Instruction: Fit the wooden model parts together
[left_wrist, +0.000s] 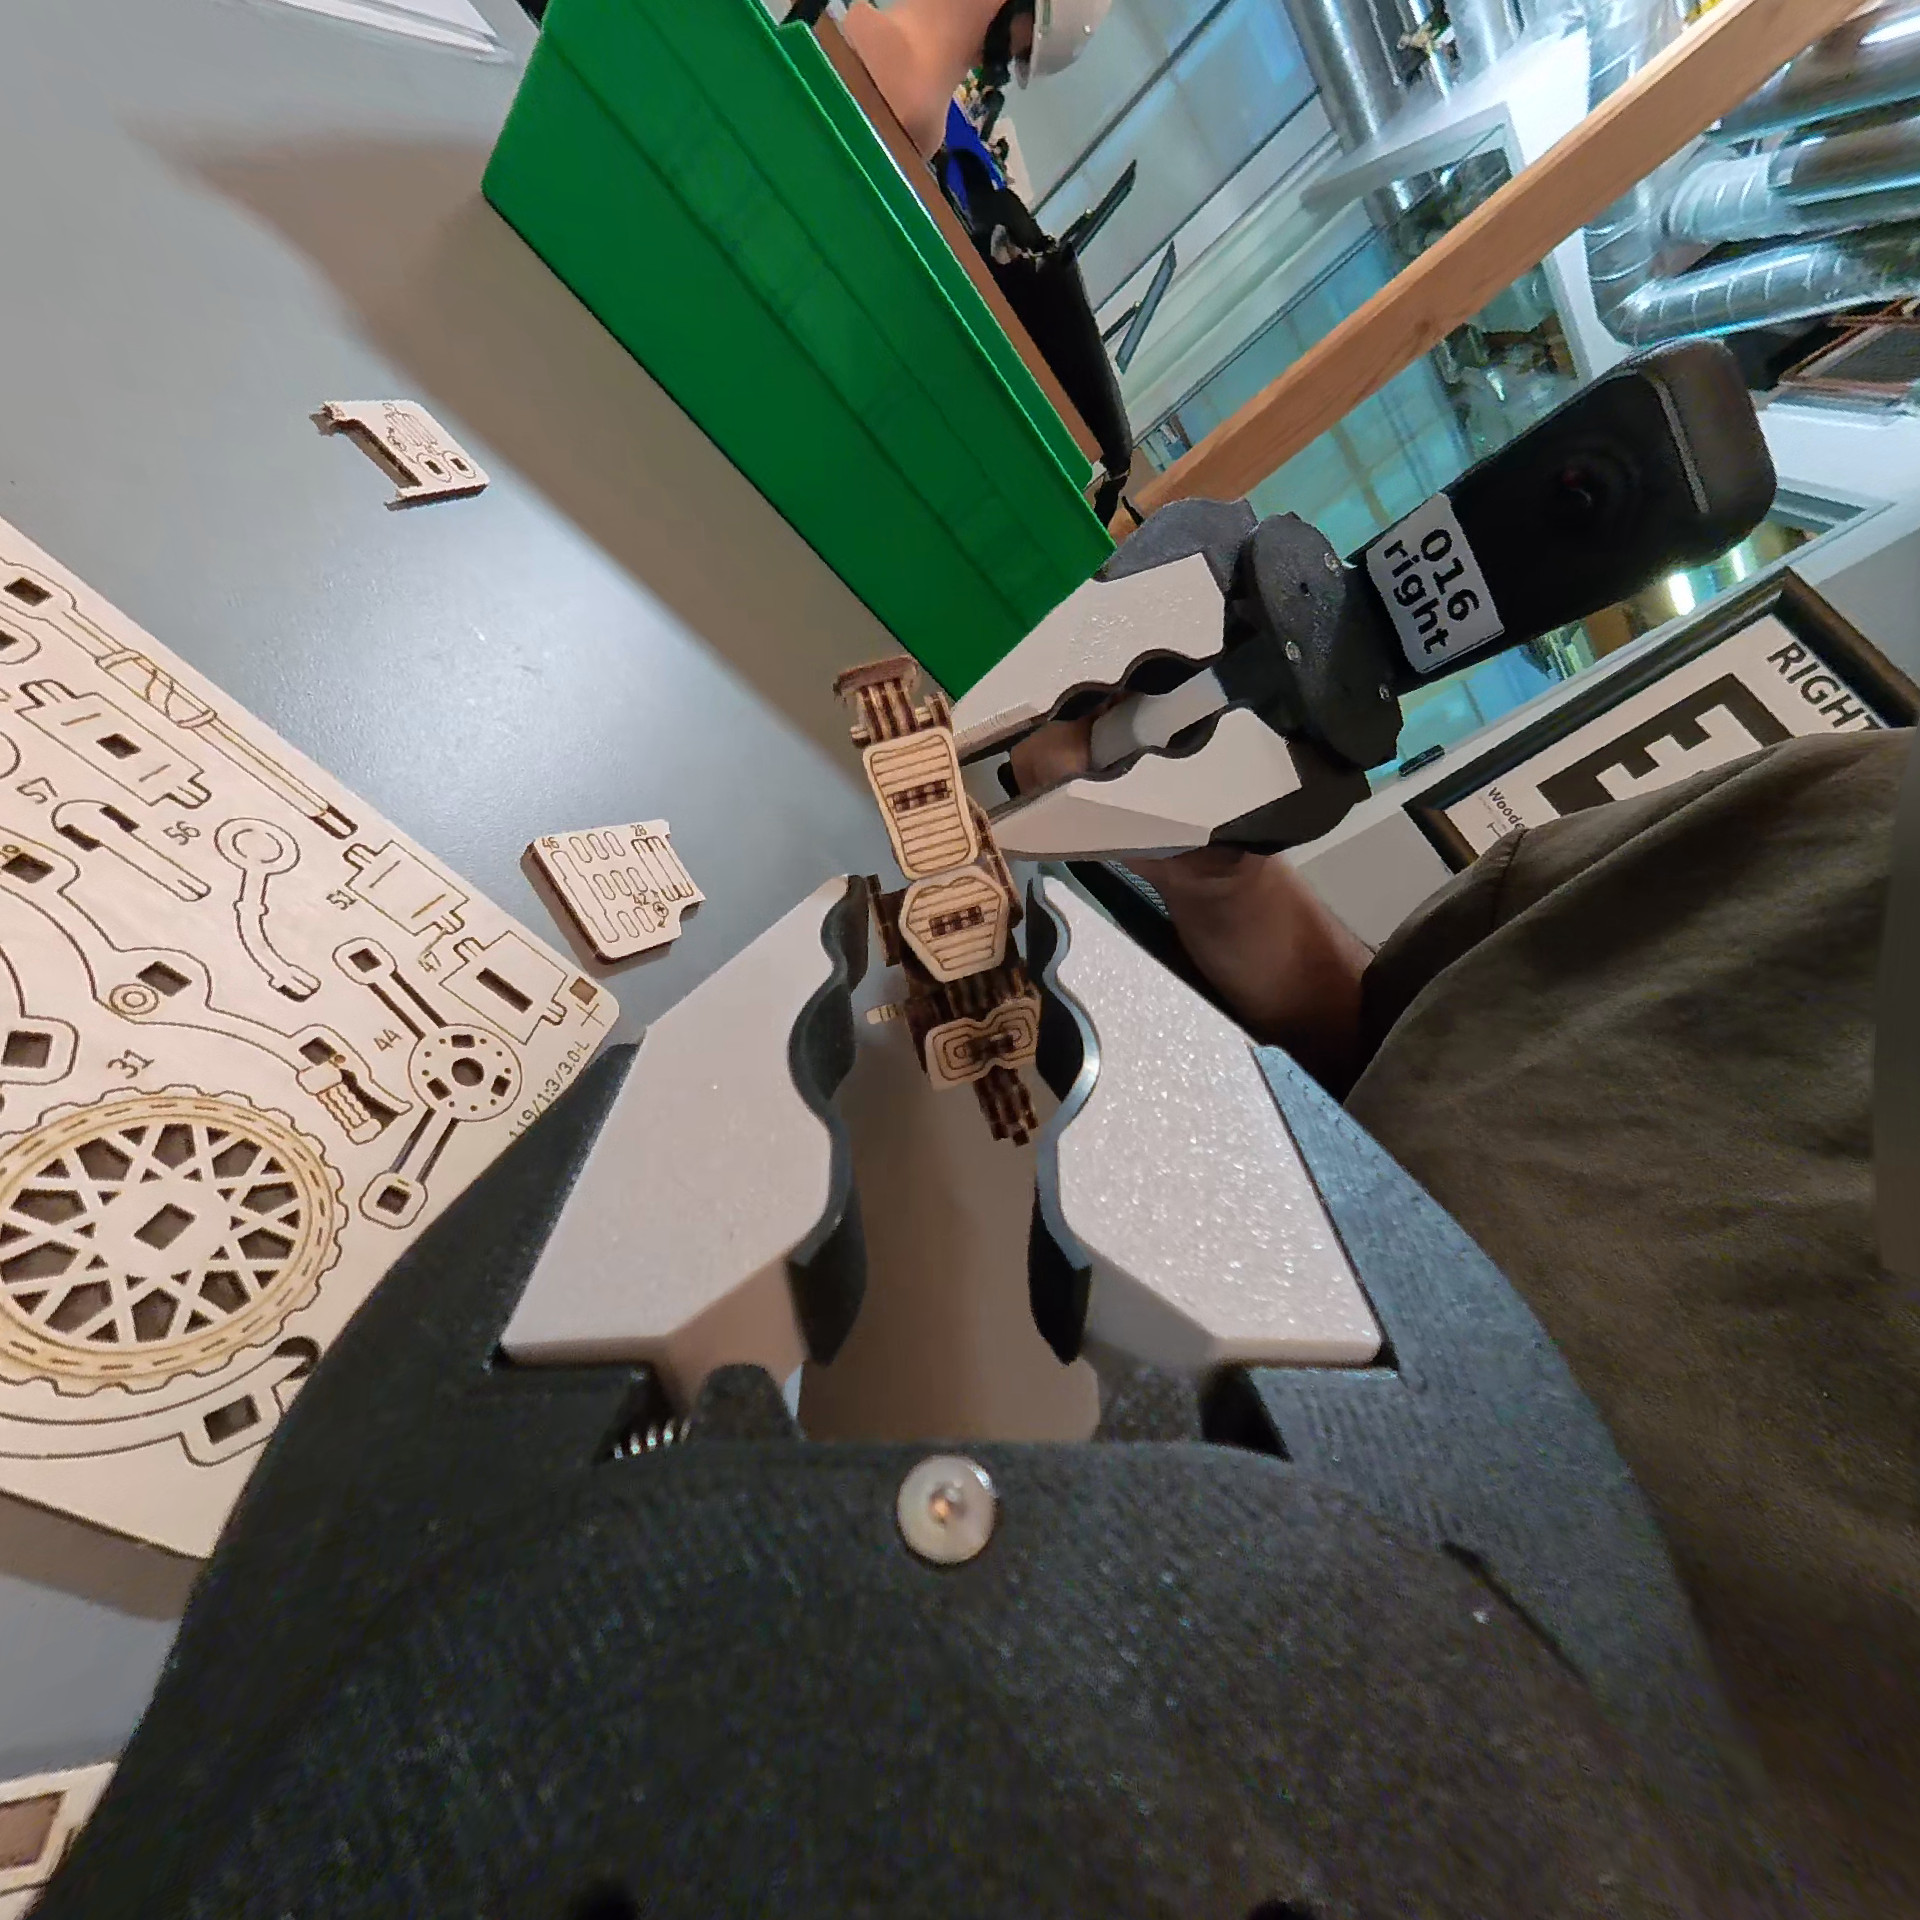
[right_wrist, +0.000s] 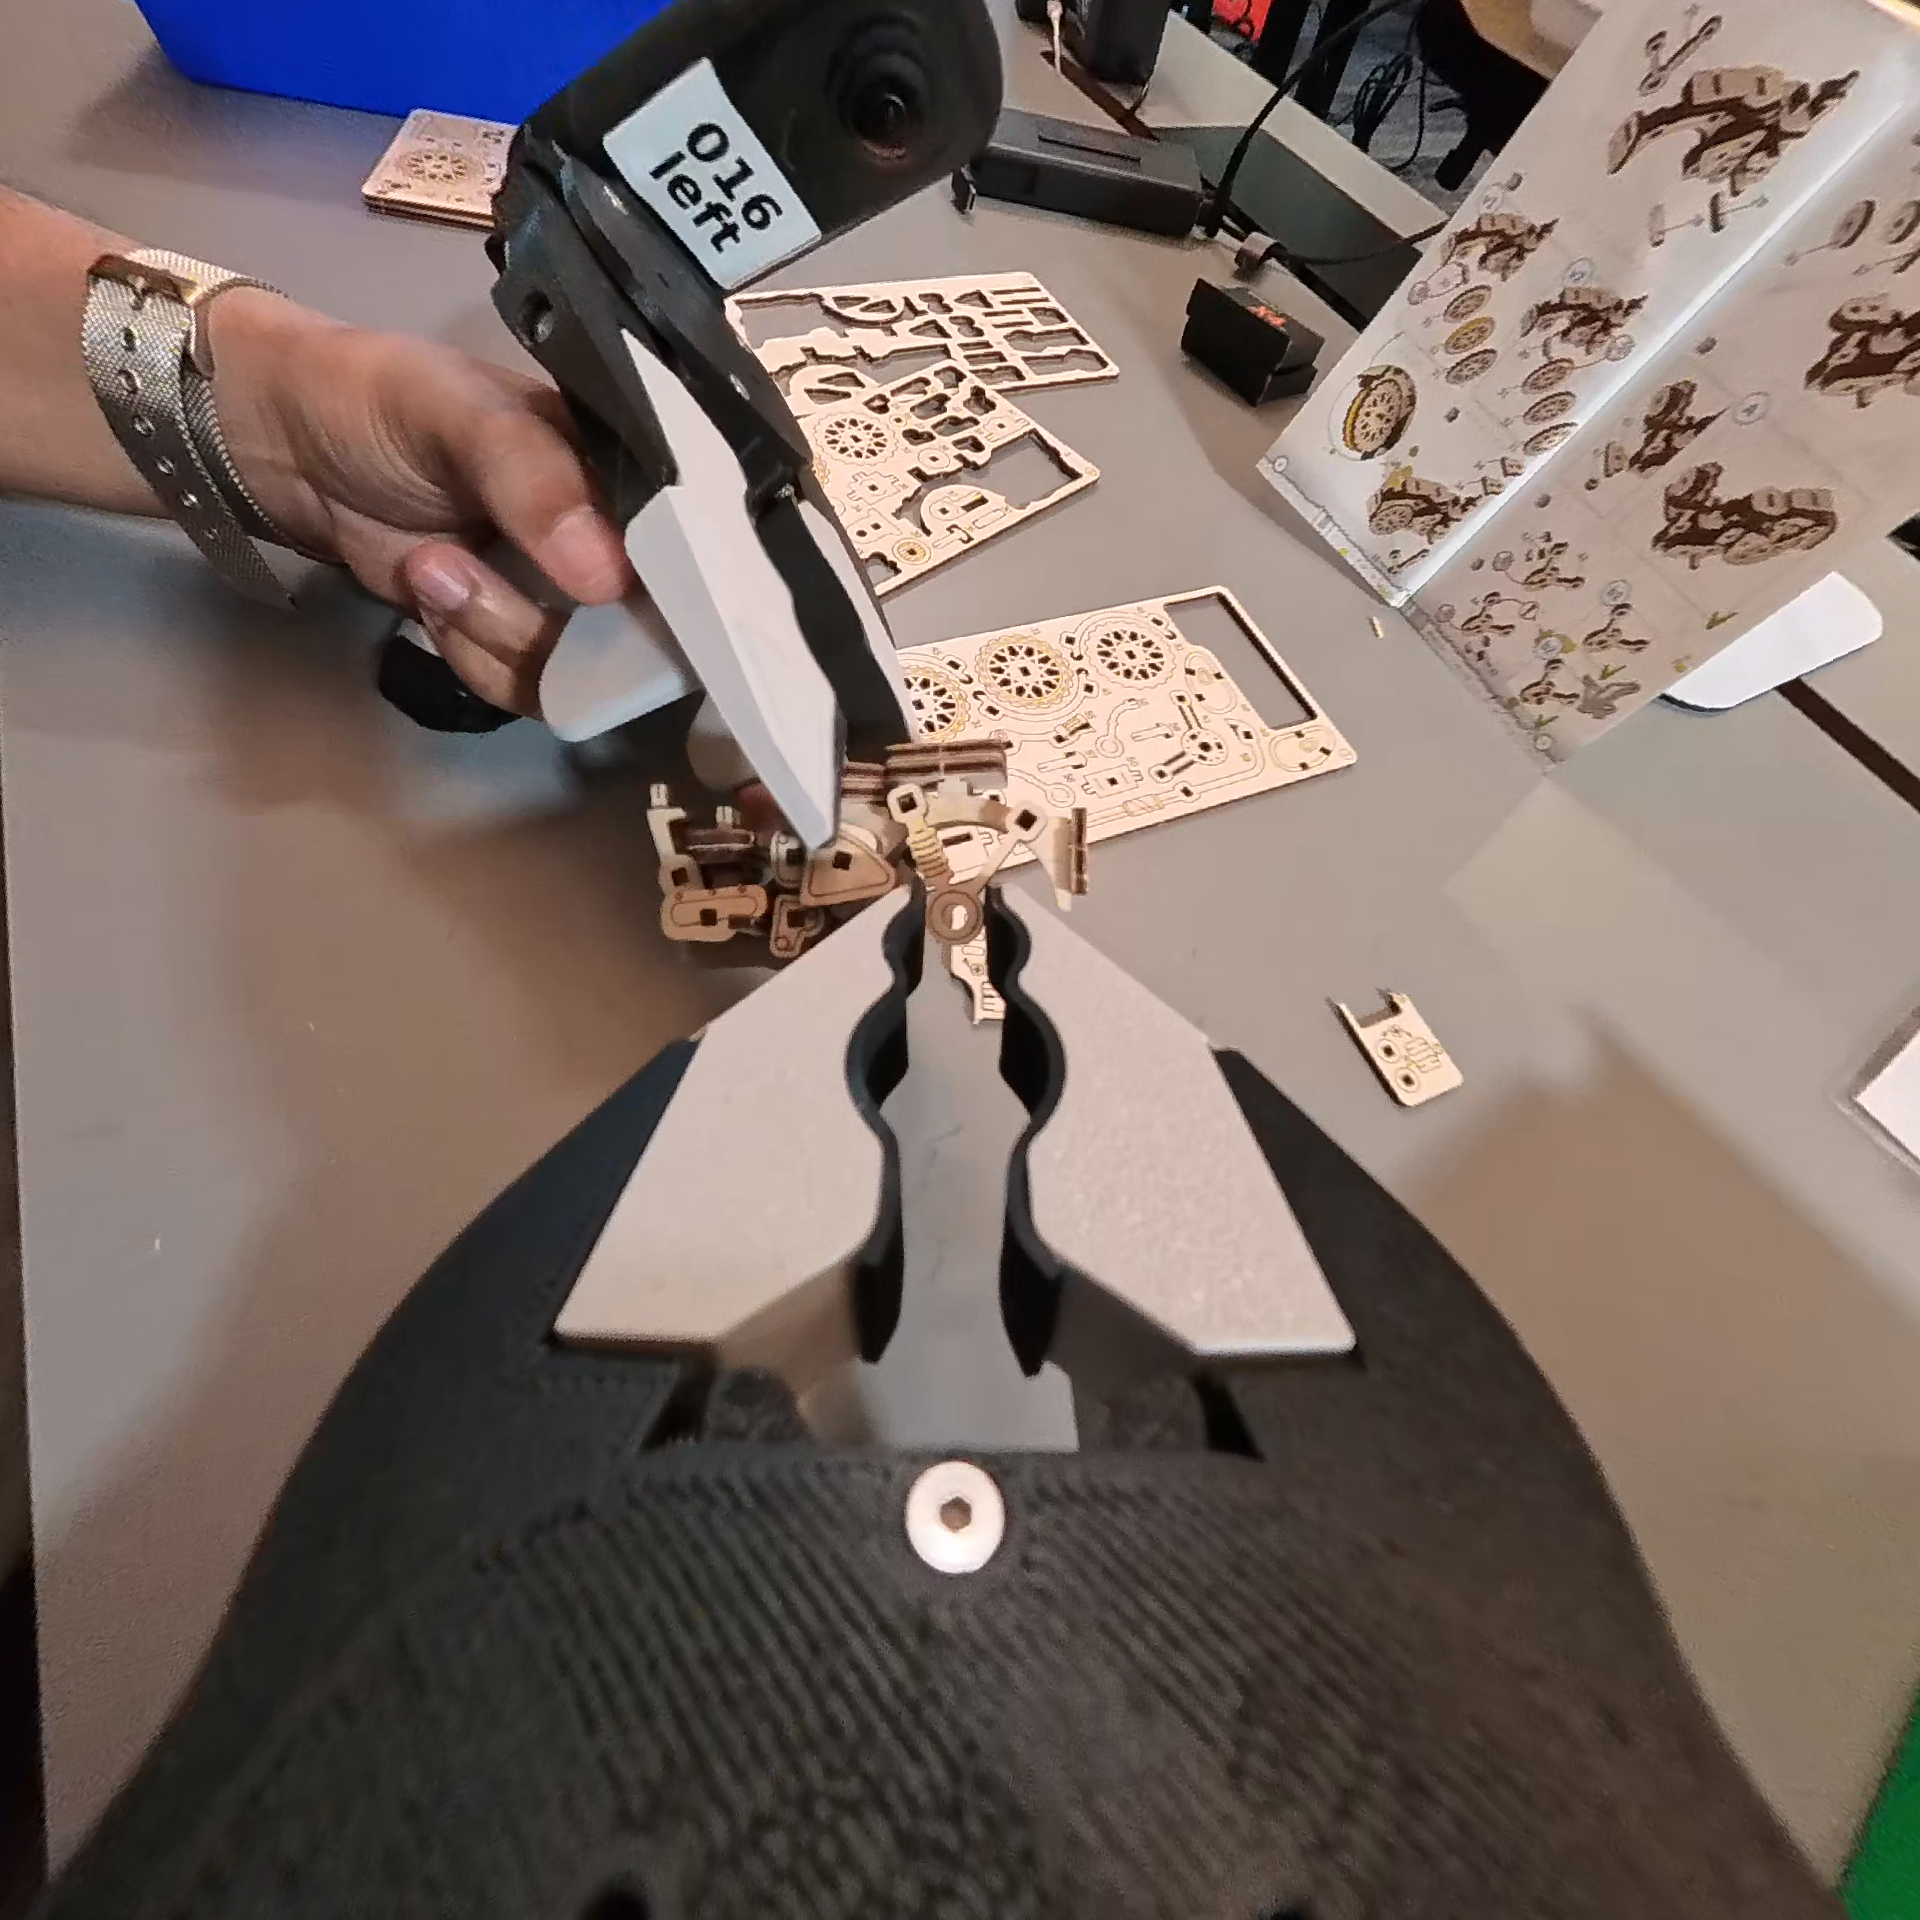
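Note:
My left gripper (left_wrist: 943, 894) is shut on a partly built wooden model (left_wrist: 951, 925) and holds it upright above the grey table. The model is a stack of layered pieces with engraved plates. In the right wrist view the left gripper (right_wrist: 862, 779) comes in from the upper left, gripping the model (right_wrist: 717, 904). My right gripper (right_wrist: 956, 909) is shut on a small flat wooden part (right_wrist: 954, 916) with a ring at its end, pressed against the model's side. In the left wrist view the right gripper (left_wrist: 977, 777) reaches the model's upper half from the right.
Laser-cut wooden sheets (left_wrist: 208, 935) (right_wrist: 1143, 717) lie on the table, with small loose pieces (left_wrist: 613, 894) (right_wrist: 1397, 1049) nearby. A green bin (left_wrist: 790, 312) stands behind them. An illustrated instruction sheet (right_wrist: 1621, 364) is propped at the right. A person's hand (right_wrist: 395, 447) holds the left gripper. Less than 4 cm separates the two grippers' tips.

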